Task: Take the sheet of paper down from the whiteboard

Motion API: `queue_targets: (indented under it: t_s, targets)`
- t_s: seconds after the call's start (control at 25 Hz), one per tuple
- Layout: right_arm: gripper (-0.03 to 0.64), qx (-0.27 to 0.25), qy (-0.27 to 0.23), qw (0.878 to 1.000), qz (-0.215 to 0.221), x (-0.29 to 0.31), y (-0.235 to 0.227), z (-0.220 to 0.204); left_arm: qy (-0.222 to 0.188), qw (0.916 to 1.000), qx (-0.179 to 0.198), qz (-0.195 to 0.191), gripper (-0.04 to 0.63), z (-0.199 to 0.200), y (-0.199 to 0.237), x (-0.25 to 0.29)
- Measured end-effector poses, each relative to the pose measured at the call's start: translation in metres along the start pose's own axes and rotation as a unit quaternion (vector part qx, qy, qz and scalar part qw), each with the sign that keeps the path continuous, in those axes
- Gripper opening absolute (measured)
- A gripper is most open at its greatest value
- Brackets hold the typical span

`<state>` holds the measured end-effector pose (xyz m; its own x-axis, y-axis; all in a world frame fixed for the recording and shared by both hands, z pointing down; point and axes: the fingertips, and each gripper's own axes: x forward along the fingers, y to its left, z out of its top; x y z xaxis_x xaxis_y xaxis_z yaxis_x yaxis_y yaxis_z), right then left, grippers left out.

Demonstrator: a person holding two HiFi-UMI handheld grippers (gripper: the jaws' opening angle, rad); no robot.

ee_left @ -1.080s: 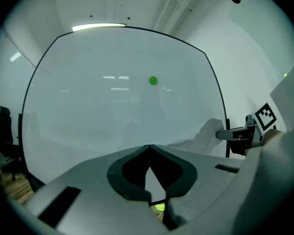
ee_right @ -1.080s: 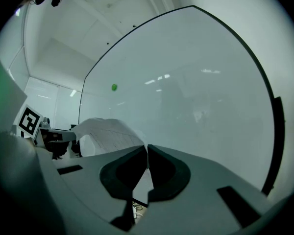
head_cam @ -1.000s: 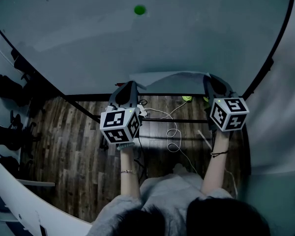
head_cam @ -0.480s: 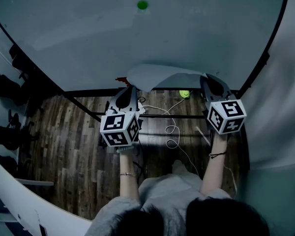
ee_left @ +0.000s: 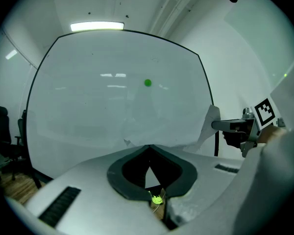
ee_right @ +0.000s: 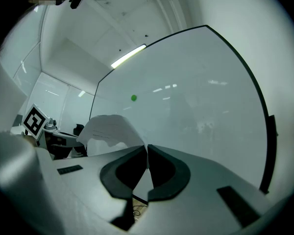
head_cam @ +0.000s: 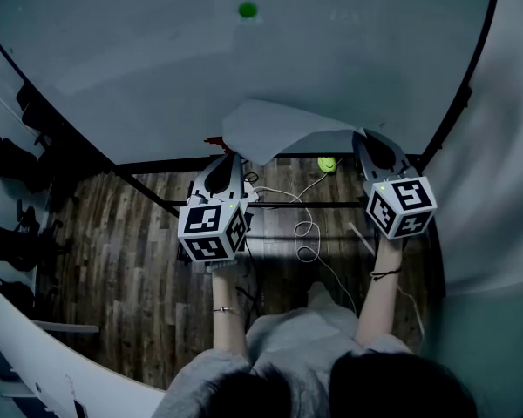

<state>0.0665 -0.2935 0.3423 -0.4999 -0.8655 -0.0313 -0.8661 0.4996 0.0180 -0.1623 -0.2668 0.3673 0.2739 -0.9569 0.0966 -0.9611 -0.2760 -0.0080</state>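
The white sheet of paper (head_cam: 279, 129) hangs off the whiteboard (head_cam: 157, 68), bowed upward between my two grippers. My left gripper (head_cam: 230, 157) is shut on its left corner and my right gripper (head_cam: 364, 139) is shut on its right corner. In the left gripper view the sheet (ee_left: 208, 125) runs from the shut jaws (ee_left: 148, 149) over to the right gripper (ee_left: 241, 129). Seen from the right gripper view, the paper (ee_right: 110, 129) curls away from the shut jaws (ee_right: 147, 150) toward the left gripper (ee_right: 53, 137). A green magnet (head_cam: 247, 10) stays on the board above.
The whiteboard's black frame (head_cam: 471, 77) and its stand bar (head_cam: 279, 205) cross in front of me. White cables (head_cam: 308, 233) and a yellow-green object (head_cam: 328, 164) lie on the wood floor. Dark chairs (head_cam: 9, 159) stand at the left, a white table edge (head_cam: 35, 355) at lower left.
The sheet has come away from the board's lower edge and bulged upward between the grippers. Both grippers drew slightly back and closer together, still shut on it.
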Motion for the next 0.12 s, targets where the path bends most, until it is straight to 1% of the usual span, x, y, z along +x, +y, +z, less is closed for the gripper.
queue_targets:
  t_s: [0.12]
  targets:
    - [0.002,-0.001,-0.002,1.0,0.0,-0.0002,0.0004,0.002,0.0,1.0,0.0,0.003,0.006,0.0007,0.0019,-0.0017]
